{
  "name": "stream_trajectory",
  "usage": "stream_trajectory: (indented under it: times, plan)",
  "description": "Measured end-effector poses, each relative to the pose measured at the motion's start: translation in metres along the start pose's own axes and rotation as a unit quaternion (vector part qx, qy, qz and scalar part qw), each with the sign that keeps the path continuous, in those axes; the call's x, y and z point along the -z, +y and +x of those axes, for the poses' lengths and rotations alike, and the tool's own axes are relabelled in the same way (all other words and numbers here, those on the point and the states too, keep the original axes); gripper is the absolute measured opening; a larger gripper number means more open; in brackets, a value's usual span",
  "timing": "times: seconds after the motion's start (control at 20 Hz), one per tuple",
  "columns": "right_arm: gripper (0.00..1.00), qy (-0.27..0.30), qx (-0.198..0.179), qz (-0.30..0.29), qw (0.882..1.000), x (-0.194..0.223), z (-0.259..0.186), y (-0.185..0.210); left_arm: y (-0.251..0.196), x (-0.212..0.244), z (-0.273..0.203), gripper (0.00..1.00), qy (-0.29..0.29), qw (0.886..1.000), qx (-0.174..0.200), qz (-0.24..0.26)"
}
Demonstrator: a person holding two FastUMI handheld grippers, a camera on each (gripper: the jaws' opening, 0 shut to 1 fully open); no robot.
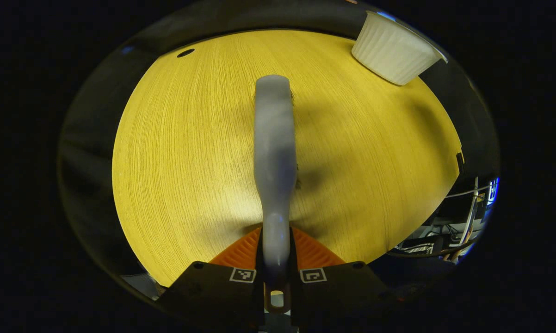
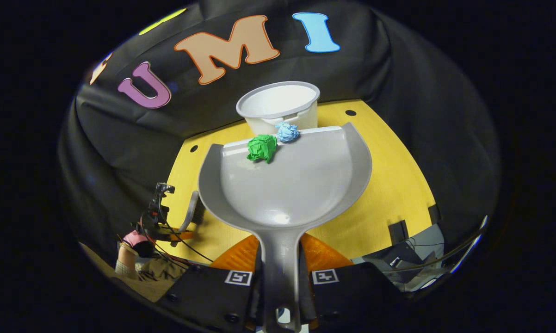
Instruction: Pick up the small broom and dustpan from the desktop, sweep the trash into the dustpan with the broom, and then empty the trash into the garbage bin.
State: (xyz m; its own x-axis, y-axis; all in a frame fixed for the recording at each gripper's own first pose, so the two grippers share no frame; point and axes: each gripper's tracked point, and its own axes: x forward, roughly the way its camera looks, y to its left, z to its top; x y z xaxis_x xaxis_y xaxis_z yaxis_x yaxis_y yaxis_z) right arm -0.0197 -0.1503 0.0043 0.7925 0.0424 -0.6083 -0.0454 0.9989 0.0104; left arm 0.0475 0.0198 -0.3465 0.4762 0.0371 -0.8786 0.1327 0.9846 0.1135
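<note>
Grey dustpan point(image 2: 287, 180) w/ green wad point(image 2: 262, 147), blue wad point(image 2: 287, 132) at white bin point(image 2: 278, 105).

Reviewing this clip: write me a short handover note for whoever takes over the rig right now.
Left gripper: shut on the broom handle, held over the desktop.
Right gripper: shut on the dustpan handle.
Green paper ball and blue paper ball sit at the dustpan's front lip, just before the white bin.
Done: pickup, sweeping.
Left: tip both balls into the bin.
</note>
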Motion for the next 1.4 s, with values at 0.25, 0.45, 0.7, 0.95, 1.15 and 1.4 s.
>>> stream_trajectory:
  times: [0.25,0.45,0.7,0.95,1.15,1.4]
  plan:
    - [0.33,0.016,0.015,-0.044,0.999,-0.071,-0.009,-0.017,0.010,0.011,-0.003,0.20,0.007,1.000,-0.012,0.006]
    - [0.33,0.091,0.010,-0.052,0.994,-0.104,0.011,-0.018,0.010,0.013,-0.001,0.20,0.009,1.000,-0.018,0.007]
    - [0.33,0.157,0.027,-0.073,0.985,-0.130,0.020,-0.012,0.011,0.011,-0.002,0.20,0.012,1.000,-0.019,0.004]
    - [0.33,0.235,0.039,-0.038,0.970,-0.143,0.019,-0.010,0.011,0.011,-0.003,0.20,0.017,1.000,-0.025,0.006]
    - [0.33,0.246,0.053,-0.044,0.967,-0.156,0.020,-0.015,0.011,0.011,-0.004,0.20,0.020,0.999,-0.030,0.011]
    - [0.33,0.241,0.054,-0.047,0.968,-0.155,0.018,-0.019,0.011,0.011,-0.004,0.20,0.023,0.999,-0.033,0.013]
